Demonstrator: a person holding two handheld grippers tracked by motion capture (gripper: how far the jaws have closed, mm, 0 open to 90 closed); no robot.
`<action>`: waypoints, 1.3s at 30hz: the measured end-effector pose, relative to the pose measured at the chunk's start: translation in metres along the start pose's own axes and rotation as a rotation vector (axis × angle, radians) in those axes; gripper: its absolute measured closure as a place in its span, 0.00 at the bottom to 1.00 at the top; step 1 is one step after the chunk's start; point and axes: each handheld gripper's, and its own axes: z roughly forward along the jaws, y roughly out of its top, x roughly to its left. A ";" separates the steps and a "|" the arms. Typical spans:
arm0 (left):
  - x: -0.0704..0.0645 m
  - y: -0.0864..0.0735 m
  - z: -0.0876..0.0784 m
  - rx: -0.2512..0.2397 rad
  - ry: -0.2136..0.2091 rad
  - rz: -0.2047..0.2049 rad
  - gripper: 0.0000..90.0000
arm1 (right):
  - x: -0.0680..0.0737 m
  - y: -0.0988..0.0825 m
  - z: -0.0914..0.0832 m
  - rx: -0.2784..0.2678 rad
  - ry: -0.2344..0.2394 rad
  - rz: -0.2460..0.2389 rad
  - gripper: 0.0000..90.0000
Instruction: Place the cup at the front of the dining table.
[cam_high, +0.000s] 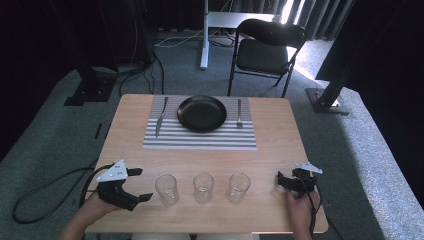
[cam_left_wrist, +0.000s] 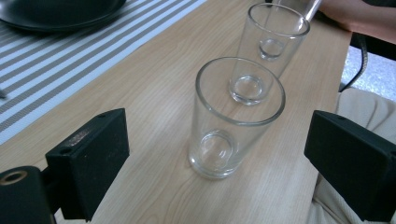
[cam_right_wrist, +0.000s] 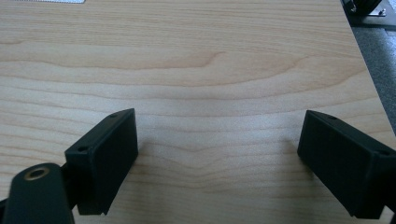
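The left gripper (cam_high: 134, 185) is sitting near the front left corner of the wooden table (cam_high: 280, 135), with its jaws spread wide and holding nothing. It is pointing toward the nearest glass (cam_high: 166, 189), which is standing upright just beside it, not touching it. In the left gripper view this glass (cam_left_wrist: 233, 116) is standing ahead of the two black jaws, and the middle glass (cam_left_wrist: 271, 44) is lining up behind it. A third glass (cam_high: 238, 186) is standing further along the same row, near the front edge.

The right gripper (cam_high: 286, 181) is resting by the front right corner, well apart from the glasses. Its jaws are also standing wide open and empty, with only bare wood between them in the right gripper view.

At the far side, a striped placemat (cam_high: 200, 137) is carrying a black plate (cam_high: 202, 113). A piece of cutlery, probably a knife (cam_high: 161, 117), is lying to the left of the plate, and a fork (cam_high: 239, 113) to the right of it.
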 end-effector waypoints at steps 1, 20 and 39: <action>-0.002 0.002 0.002 0.002 0.006 0.008 0.08 | 0.000 0.000 0.000 0.000 0.000 0.000 0.13; -0.012 0.023 0.024 0.036 -0.030 0.046 0.08 | 0.000 0.000 0.000 0.000 0.000 0.000 0.13; -0.018 0.041 0.042 0.069 -0.054 0.066 0.08 | 0.000 0.000 0.000 0.000 0.000 0.000 0.13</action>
